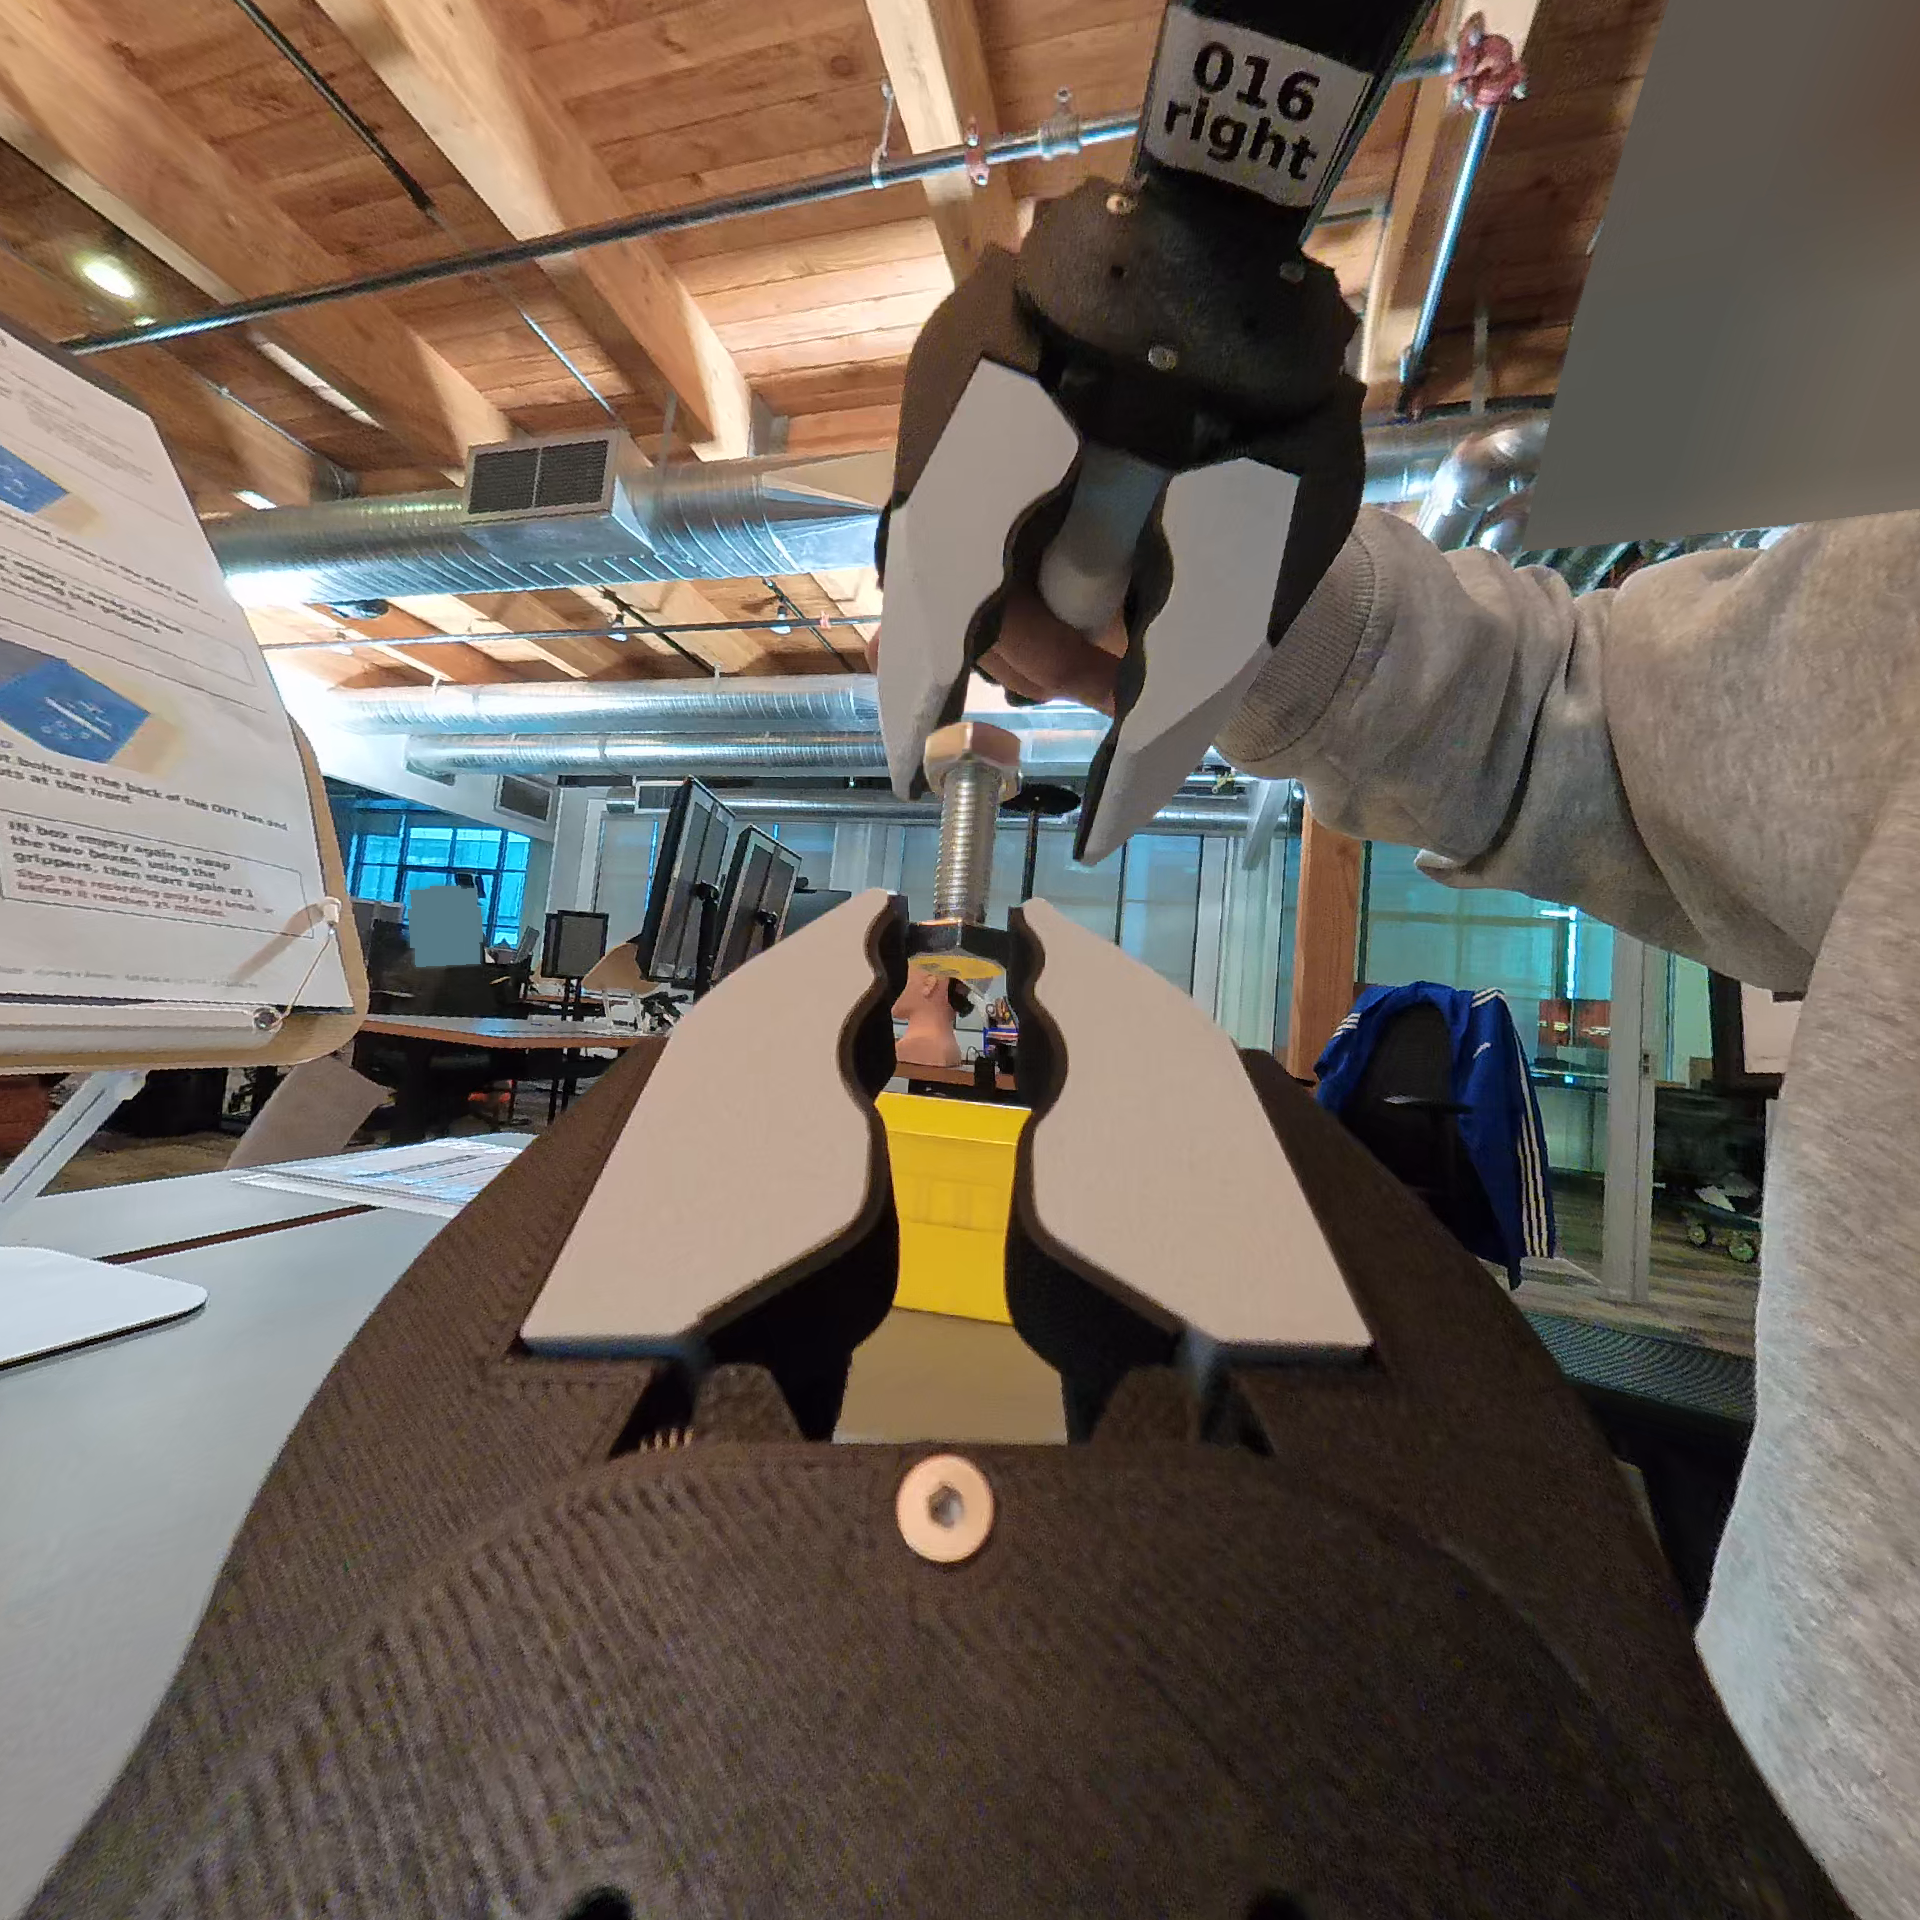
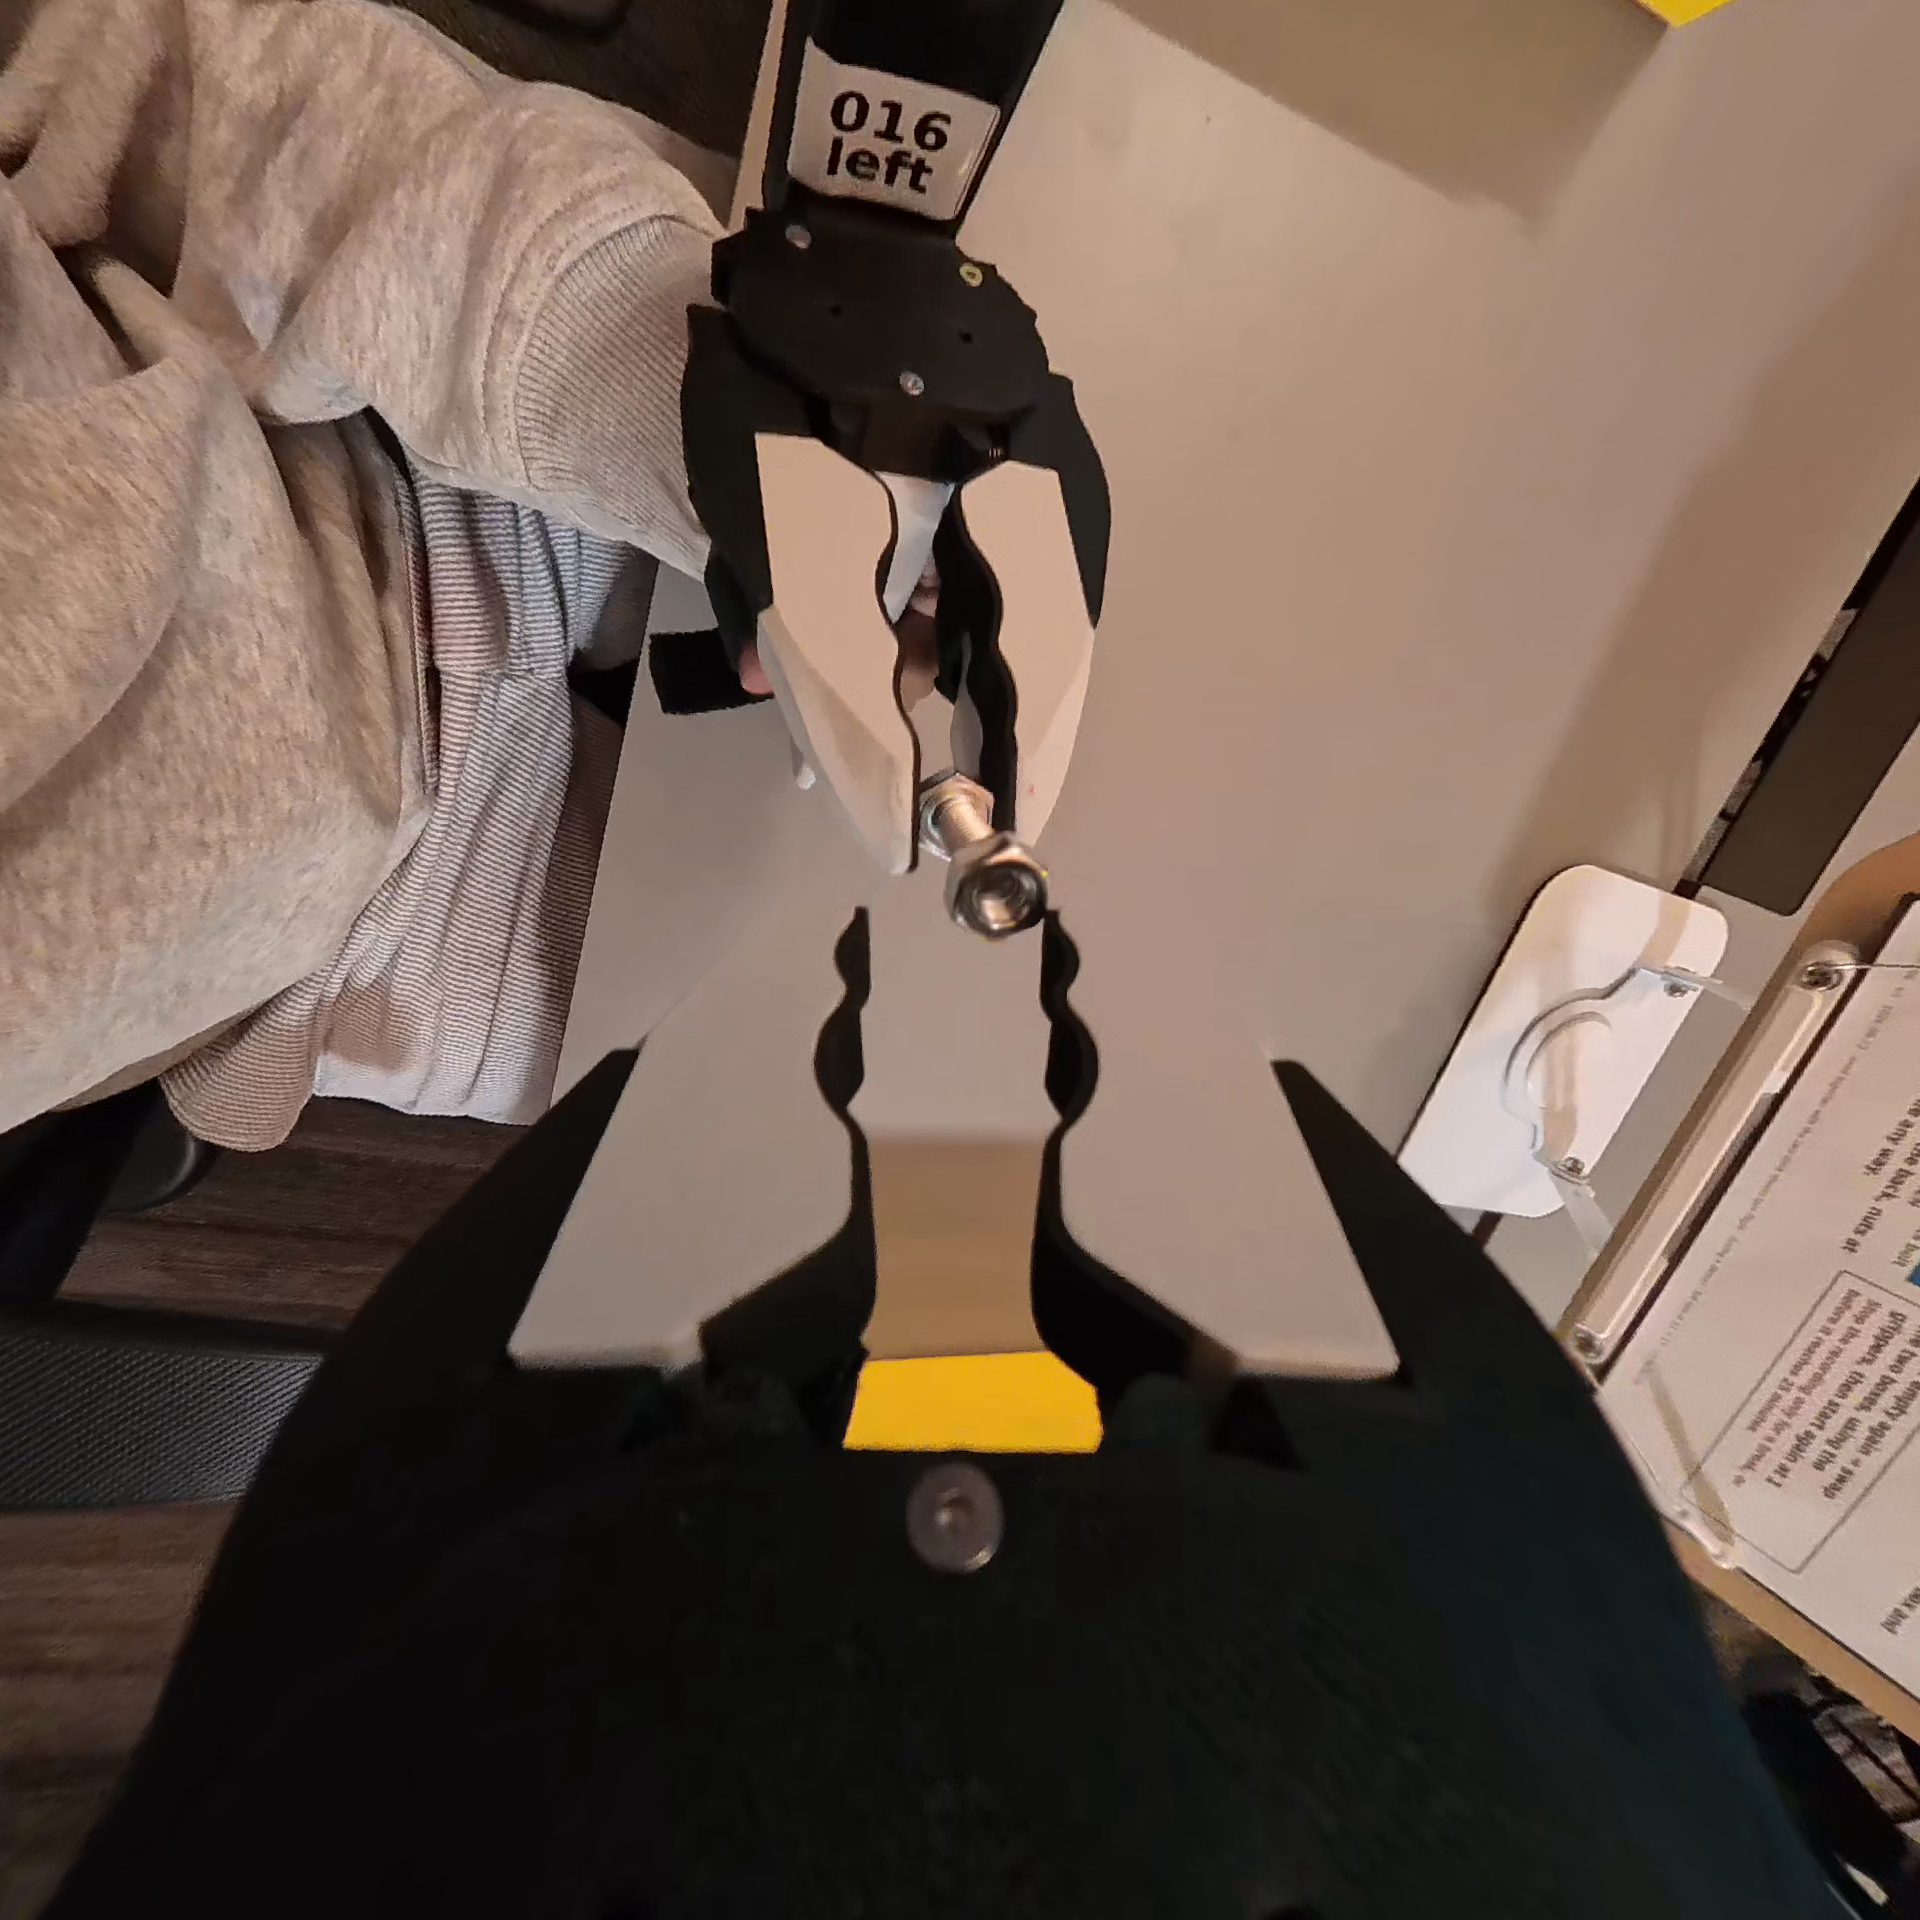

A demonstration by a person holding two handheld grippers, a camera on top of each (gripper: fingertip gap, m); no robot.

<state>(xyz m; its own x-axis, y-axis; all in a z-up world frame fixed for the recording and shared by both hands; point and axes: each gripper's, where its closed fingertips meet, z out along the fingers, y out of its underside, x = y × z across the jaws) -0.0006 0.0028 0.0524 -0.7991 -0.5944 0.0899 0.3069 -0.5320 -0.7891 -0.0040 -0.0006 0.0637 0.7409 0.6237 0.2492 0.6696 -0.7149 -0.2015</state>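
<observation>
My left gripper (image 1: 951, 914) is shut on the head end of a silver bolt (image 1: 964, 842) and holds it upright, threads upward. A hex nut (image 1: 971, 750) sits on the bolt's free end. My right gripper (image 1: 1003, 821) comes down from above, open, with its two fingertips on either side of the nut; one tip is right beside the nut. In the right wrist view the right gripper (image 2: 956, 925) is open, wider than the nut (image 2: 1003, 883), which faces the camera just beyond the tips. The left gripper (image 2: 951, 821) there clamps the bolt (image 2: 940, 816).
A yellow box (image 1: 951, 1195) stands on the white table (image 1: 156, 1507) behind my left fingers, and it also shows in the right wrist view (image 2: 971, 1403). An instruction sheet on a stand (image 1: 135, 727) and a white monitor foot (image 2: 1558, 1039) stand to one side. A person's grey sleeve (image 1: 1558, 727) is at the right. My two grippers' fingertips are within a few centimetres of each other.
</observation>
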